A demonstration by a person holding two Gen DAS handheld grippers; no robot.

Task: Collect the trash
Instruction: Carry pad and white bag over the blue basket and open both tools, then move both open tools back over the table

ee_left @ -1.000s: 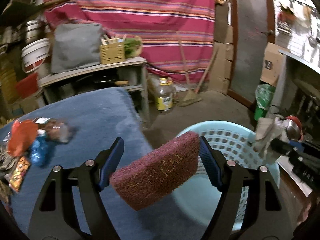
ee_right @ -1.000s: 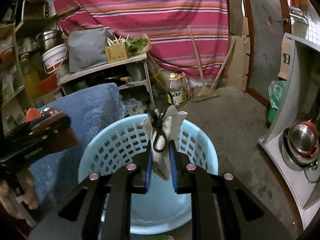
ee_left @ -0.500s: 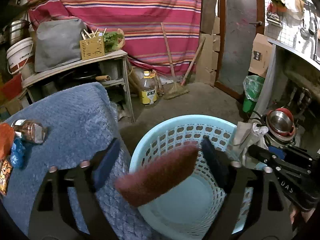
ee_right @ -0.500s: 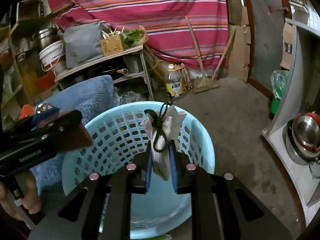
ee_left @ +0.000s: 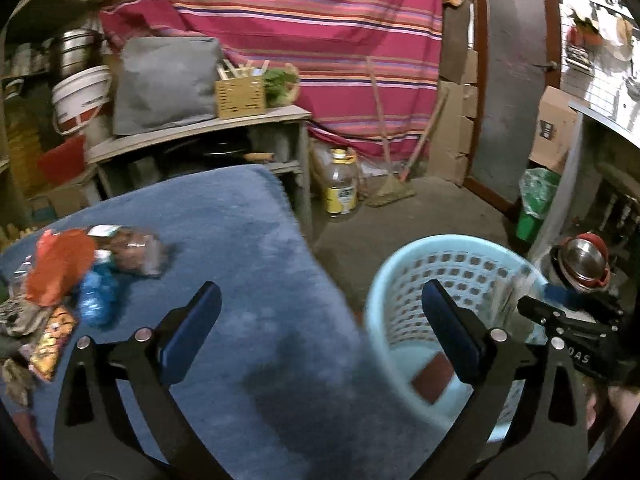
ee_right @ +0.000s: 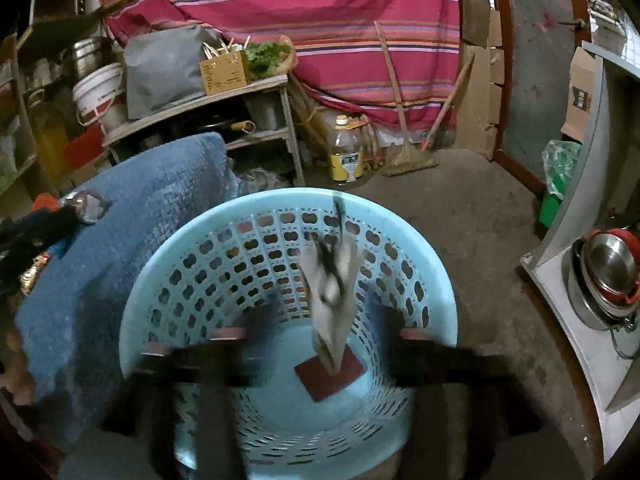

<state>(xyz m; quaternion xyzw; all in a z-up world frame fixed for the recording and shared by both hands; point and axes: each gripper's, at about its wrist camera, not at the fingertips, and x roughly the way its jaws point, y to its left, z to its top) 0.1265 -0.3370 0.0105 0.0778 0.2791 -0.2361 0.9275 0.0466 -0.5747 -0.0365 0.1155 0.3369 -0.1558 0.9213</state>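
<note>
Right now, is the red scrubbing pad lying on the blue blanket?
No, the red scrubbing pad lies on the bottom of the light blue basket, not on the blue blanket.

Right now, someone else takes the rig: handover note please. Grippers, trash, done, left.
Left gripper: jaws opening, nothing between them, above the blue cloth.
Right gripper: jaws opening over the basket; the grey packet with black cord is dropping free between the fingers.
Done: maroon scouring pad lies on the basket floor.
Left: the pile on the cloth, including an orange wrapper, blue wrapper and snack packet.
</note>
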